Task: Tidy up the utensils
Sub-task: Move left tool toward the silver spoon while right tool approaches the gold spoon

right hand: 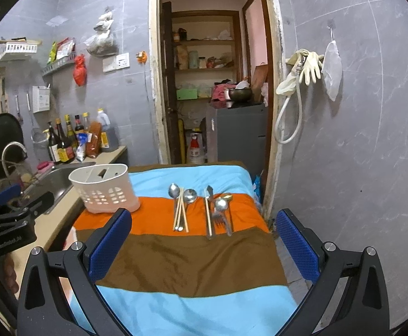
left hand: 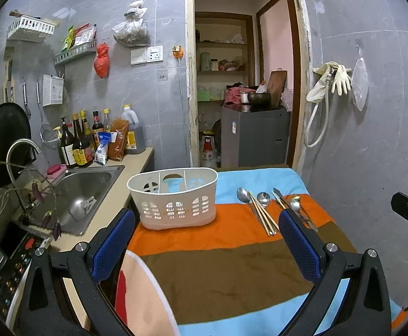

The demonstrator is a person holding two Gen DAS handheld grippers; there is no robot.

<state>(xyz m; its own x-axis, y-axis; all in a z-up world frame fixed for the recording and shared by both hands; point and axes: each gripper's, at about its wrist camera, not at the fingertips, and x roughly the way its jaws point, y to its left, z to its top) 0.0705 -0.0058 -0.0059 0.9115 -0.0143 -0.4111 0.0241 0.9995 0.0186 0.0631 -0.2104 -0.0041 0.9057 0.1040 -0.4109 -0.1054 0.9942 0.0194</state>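
Note:
A white perforated utensil caddy [left hand: 176,198] [right hand: 104,191] with dividers stands on the orange stripe of the striped cloth [left hand: 218,268] [right hand: 190,263]. To its right lie spoons [left hand: 243,195] [right hand: 173,190], chopsticks [left hand: 261,215] [right hand: 180,214], a knife [right hand: 209,193] and a fork [right hand: 219,218] in two groups. My left gripper [left hand: 206,240] is open, held low and short of the caddy and utensils. My right gripper [right hand: 204,240] is open too, back from the utensils, nothing between its fingers.
A steel sink [left hand: 83,196] with a tap [left hand: 22,148] sits left of the table, with sauce bottles [left hand: 81,140] behind it. An induction cooker [left hand: 11,263] is at the lower left. A doorway with a grey fridge [left hand: 255,137] lies beyond. The grey wall with hanging gloves [left hand: 335,78] borders the right.

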